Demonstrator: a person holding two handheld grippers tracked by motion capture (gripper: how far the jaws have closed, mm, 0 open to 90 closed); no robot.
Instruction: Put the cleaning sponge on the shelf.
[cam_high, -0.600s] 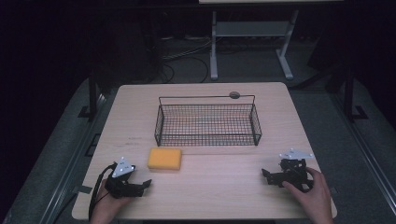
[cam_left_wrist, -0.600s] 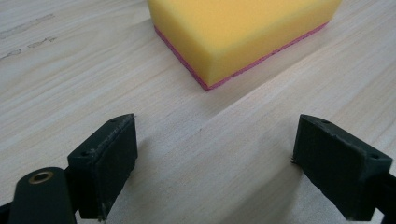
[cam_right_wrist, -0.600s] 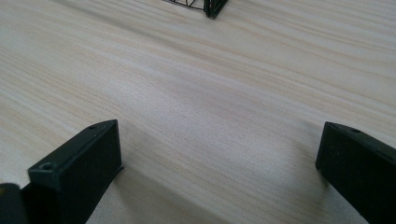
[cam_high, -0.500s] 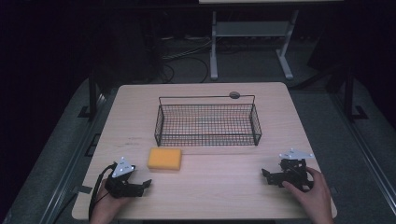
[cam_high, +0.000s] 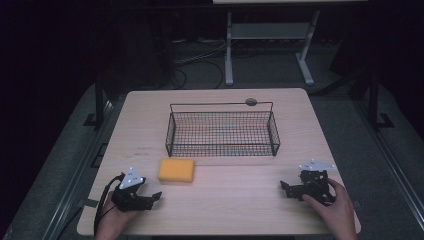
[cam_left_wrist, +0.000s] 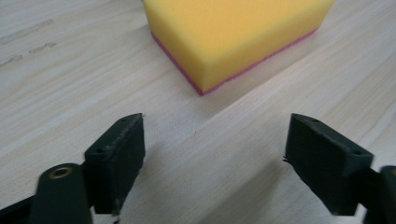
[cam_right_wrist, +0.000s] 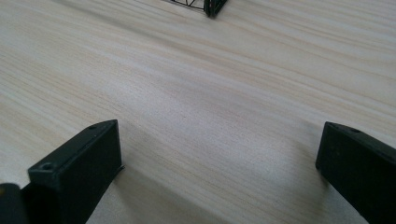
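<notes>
Both tools were spread wide, nothing held: left tool pointed at the yellow sponge just ahead, right tool over bare counter. Dark room behind.

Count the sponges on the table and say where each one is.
1. The yellow sponge lies flat on the table, just in front of the wire basket, near its left corner, ahead of the open left gripper.

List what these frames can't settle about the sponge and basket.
- Sponge: its far end is cut off by the top edge of the left gripper view.
- Basket: one corner shows in the right gripper view; the top edge cuts the rest.
- Small round thing behind the basket, high view: too small to identify.
</notes>
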